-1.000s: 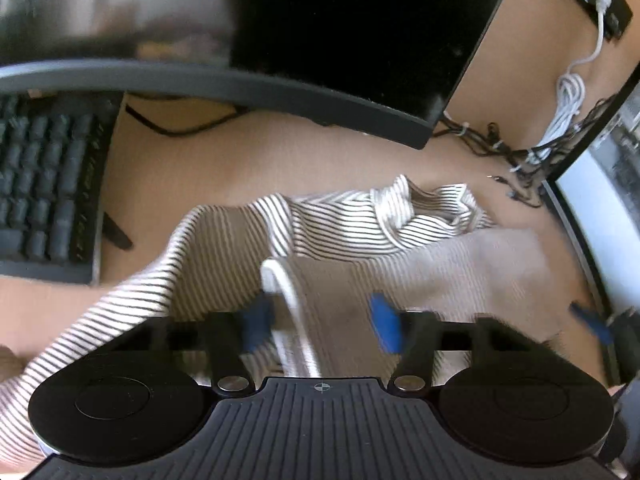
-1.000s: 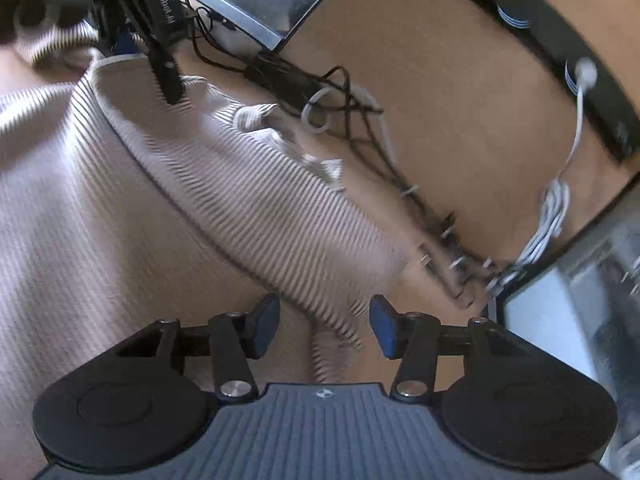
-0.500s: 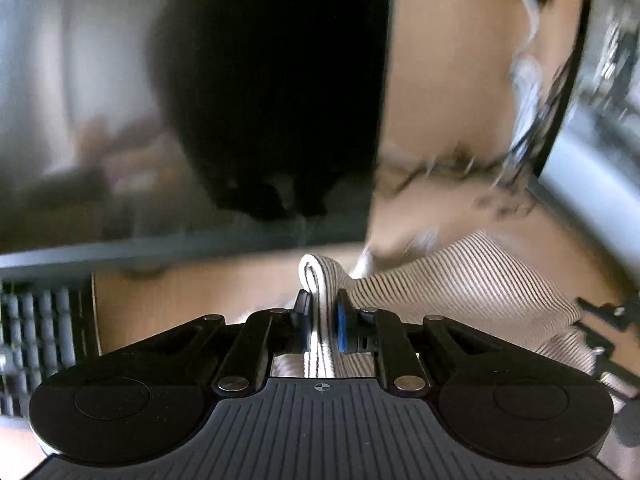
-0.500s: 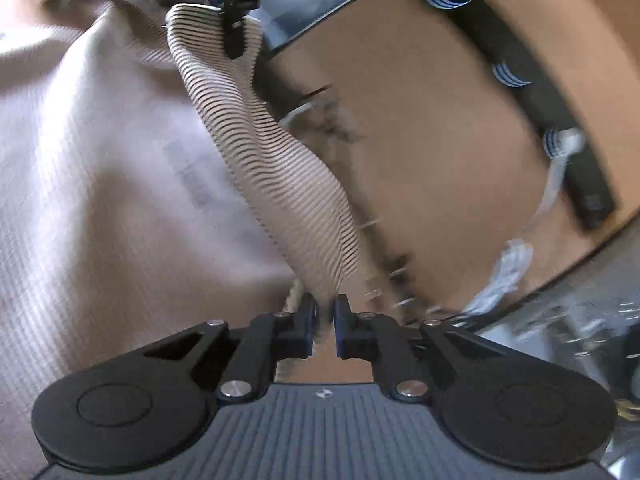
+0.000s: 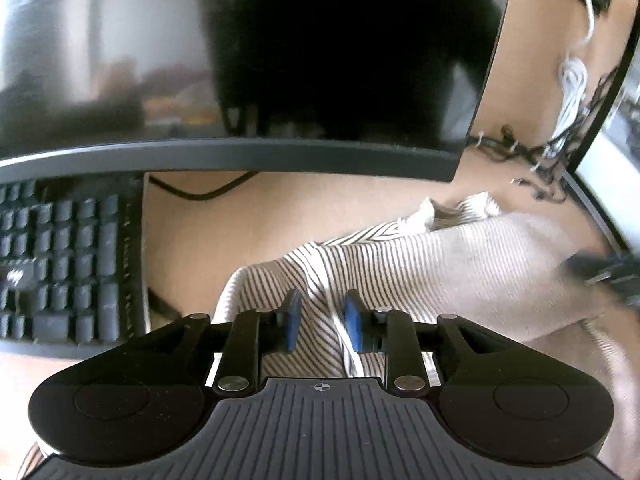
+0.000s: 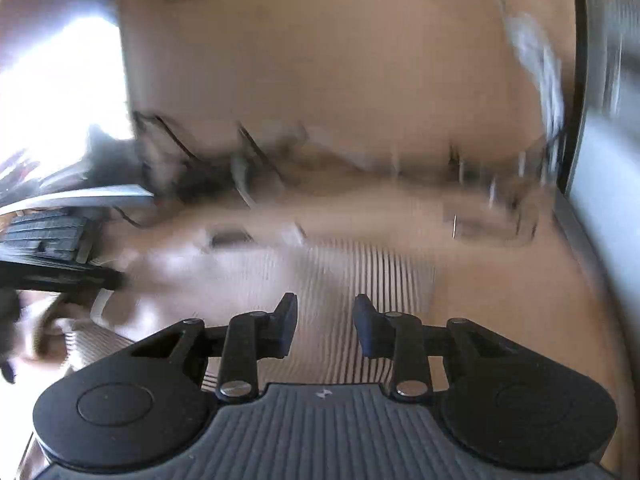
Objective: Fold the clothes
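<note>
Smooth tan wooden counter holds a soft, ribbed, cream shirt with thin dark stripes. Both the left gripper and right gripper have just opened their jaws, which stand apart over the shirt.

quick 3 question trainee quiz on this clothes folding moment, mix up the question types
1. True or false: the left gripper is clamped shut on the striped garment.
2. What lies left of the garment in the left wrist view? A keyboard; B plate; C shoe.
3. Fill in: the right gripper has its jaws ____ over the cloth.

Key: 1 false, both grippers have just been opening and the pads stand apart; 2 A, the keyboard; 3 open.
</note>
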Motion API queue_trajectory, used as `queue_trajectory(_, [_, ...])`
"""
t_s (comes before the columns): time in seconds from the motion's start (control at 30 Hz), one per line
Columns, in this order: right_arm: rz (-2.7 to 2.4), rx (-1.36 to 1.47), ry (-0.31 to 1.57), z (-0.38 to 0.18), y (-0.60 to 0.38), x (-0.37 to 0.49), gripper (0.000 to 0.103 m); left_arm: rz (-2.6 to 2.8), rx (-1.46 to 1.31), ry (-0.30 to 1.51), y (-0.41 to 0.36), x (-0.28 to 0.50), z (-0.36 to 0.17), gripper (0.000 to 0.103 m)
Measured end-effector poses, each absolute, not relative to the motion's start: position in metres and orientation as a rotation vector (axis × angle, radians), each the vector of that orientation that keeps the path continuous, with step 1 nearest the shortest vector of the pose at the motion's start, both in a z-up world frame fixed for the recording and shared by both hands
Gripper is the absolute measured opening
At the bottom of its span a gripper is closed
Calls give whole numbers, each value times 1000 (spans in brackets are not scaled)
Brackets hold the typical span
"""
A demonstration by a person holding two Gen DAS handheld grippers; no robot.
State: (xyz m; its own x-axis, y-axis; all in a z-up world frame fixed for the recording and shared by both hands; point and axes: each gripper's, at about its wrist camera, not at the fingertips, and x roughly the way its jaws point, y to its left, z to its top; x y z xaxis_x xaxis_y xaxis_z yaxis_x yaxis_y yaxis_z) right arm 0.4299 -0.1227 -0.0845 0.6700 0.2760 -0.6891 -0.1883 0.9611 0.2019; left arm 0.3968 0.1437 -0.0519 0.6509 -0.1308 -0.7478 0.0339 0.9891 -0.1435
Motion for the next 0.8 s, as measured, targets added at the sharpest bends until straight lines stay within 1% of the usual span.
queue_trajectory(0.03, [253,125,826,-90,-122,434,31,-103,-130,846,148,388,-46,28])
queue_trajectory(0.07, [251,116,824,-87,-121,431,35,-112,-135,830,155,378,-39,31])
queue_trajectory(0.13, [248,99,819,-82,-119,425,35,-121,-142,800,173,352,-25,55])
queue_trajectory(0.27, [233,51,815,-62,-112,407,38,-92,-98,770,217,293,-9,71])
queue_trajectory(0.3, [241,45,807,-56,-110,401,38,-73,-75,770,228,279,-8,77])
queue_trajectory(0.33, [257,42,799,-51,-105,395,38,-53,-53,770,238,265,-7,79])
queue_trajectory(0.47, [357,32,780,-37,-63,378,44,42,19,816,271,228,-20,79])
queue_trajectory(0.57, [448,10,786,-28,-26,360,45,24,137,833,273,212,-34,78])
queue_trajectory(0.67, [521,-35,779,-22,5,343,50,11,238,819,273,205,-45,78])
queue_trajectory(0.8, [562,-74,761,-19,33,331,55,-49,325,770,260,215,-50,77])
